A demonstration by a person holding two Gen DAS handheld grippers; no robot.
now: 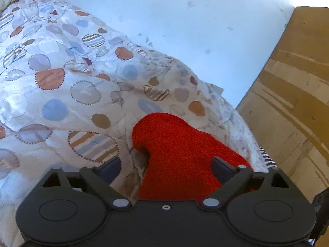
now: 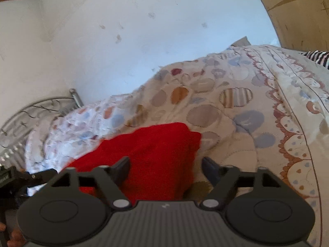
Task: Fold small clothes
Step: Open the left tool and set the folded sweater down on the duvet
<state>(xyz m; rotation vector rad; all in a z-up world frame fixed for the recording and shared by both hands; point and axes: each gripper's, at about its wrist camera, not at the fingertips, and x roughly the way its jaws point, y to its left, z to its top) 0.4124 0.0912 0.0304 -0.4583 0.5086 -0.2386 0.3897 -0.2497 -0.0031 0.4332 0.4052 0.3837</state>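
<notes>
A small red garment (image 1: 176, 150) lies on the patterned quilt (image 1: 61, 94). In the left wrist view my left gripper (image 1: 165, 165) stands open low over it, jaws wide, the red cloth lying between the fingers without the pads pressing on it. In the right wrist view the same red garment (image 2: 156, 154) lies folded under my right gripper (image 2: 165, 167), which is open too. Its left finger (image 2: 121, 168) is over the red cloth and its right finger (image 2: 211, 170) is over the quilt (image 2: 236, 123) beside the cloth's edge. Part of the garment is hidden under both gripper bodies.
A white wall (image 1: 185, 20) rises behind the bed. A wooden wardrobe (image 1: 292, 94) stands at the right. A striped cloth (image 2: 316, 58) lies at the quilt's far right, a metal bed frame (image 2: 41, 111) at the left. The other gripper (image 2: 24, 179) and a hand show at lower left.
</notes>
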